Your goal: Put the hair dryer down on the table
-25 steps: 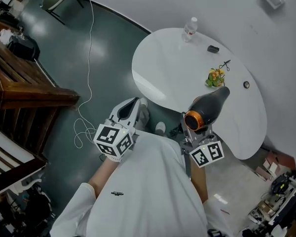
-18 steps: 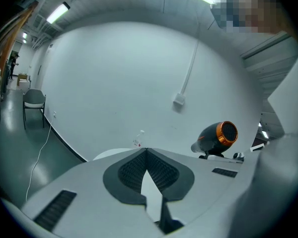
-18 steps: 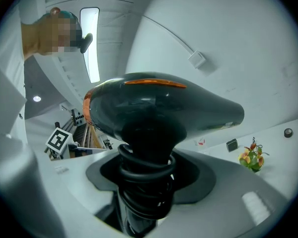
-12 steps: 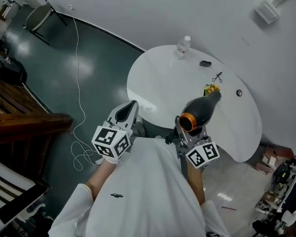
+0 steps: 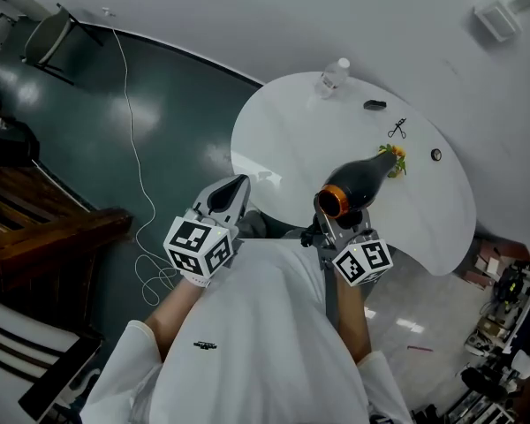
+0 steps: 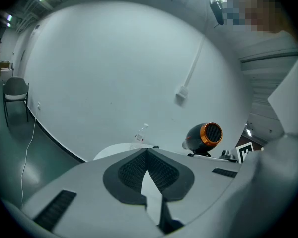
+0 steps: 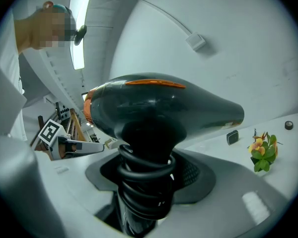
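Observation:
A black hair dryer (image 5: pixel 358 184) with an orange ring at its rear hangs in the air over the near edge of the white oval table (image 5: pixel 283 135). My right gripper (image 5: pixel 337 230) is shut on its handle, which has the coiled cord (image 7: pixel 146 175) wound round it. The right gripper view is filled by the dryer's body (image 7: pixel 159 108), nozzle pointing right. My left gripper (image 5: pixel 230 193) hovers left of it, short of the table's edge, jaws together and holding nothing. The dryer (image 6: pixel 204 137) also shows at the right of the left gripper view.
On the table's far side stand a plastic bottle (image 5: pixel 333 75), a small black block (image 5: pixel 374 105), black scissors (image 5: pixel 397 129), a small flower bunch (image 5: pixel 394 159) and a round knob (image 5: pixel 435 155). A chair (image 5: pixel 49 38), a floor cable (image 5: pixel 137 166) and wooden furniture (image 5: pixel 44 228) lie left.
Both grippers have moved forward toward the table and a little lower. The hair dryer, still held, now reaches further over the table's near edge.

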Action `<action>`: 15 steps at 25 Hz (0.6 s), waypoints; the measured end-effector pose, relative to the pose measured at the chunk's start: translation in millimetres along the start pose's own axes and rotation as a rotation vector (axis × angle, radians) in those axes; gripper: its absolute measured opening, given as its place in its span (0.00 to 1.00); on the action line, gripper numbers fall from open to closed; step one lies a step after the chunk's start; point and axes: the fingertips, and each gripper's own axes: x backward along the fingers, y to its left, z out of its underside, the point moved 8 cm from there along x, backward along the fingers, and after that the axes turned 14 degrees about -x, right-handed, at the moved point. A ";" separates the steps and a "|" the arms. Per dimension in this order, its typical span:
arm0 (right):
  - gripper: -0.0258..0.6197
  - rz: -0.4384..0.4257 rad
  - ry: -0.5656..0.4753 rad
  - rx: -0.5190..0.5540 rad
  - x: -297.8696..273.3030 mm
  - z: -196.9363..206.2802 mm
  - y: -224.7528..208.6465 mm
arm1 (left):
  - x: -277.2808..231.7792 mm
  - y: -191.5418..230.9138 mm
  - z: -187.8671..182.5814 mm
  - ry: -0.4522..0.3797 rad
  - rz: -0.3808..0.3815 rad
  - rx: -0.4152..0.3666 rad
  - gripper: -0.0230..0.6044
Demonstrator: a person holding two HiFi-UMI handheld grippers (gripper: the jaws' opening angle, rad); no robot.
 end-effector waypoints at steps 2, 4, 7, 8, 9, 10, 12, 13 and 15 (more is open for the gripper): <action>0.47 0.015 0.013 0.000 -11.5 1.9 -3.2 | -5.7 7.0 -0.1 0.007 0.005 0.003 0.05; 0.47 0.031 0.028 -0.003 -21.5 5.1 -7.2 | -9.8 13.0 1.0 0.014 0.008 0.009 0.05; 0.47 0.060 0.048 -0.019 -35.3 9.6 -16.3 | -15.4 19.9 3.3 0.025 0.011 0.019 0.05; 0.47 0.069 0.054 -0.025 -39.7 11.3 -19.2 | -16.3 22.0 4.1 0.028 0.012 0.021 0.05; 0.47 0.078 0.061 -0.027 -44.0 13.2 -22.1 | -17.0 24.2 5.1 0.031 0.011 0.024 0.05; 0.47 0.088 0.069 -0.024 -48.2 15.3 -25.0 | -17.4 26.3 6.3 0.035 0.010 0.027 0.05; 0.47 0.108 0.083 -0.014 -56.8 19.8 -30.7 | -18.3 31.1 8.7 0.041 0.007 0.031 0.05; 0.47 0.118 0.090 -0.009 -60.9 21.8 -33.5 | -18.9 33.2 9.7 0.044 0.006 0.033 0.05; 0.47 0.137 0.103 0.000 -67.7 25.3 -39.2 | -20.5 35.8 11.8 0.051 0.005 0.036 0.05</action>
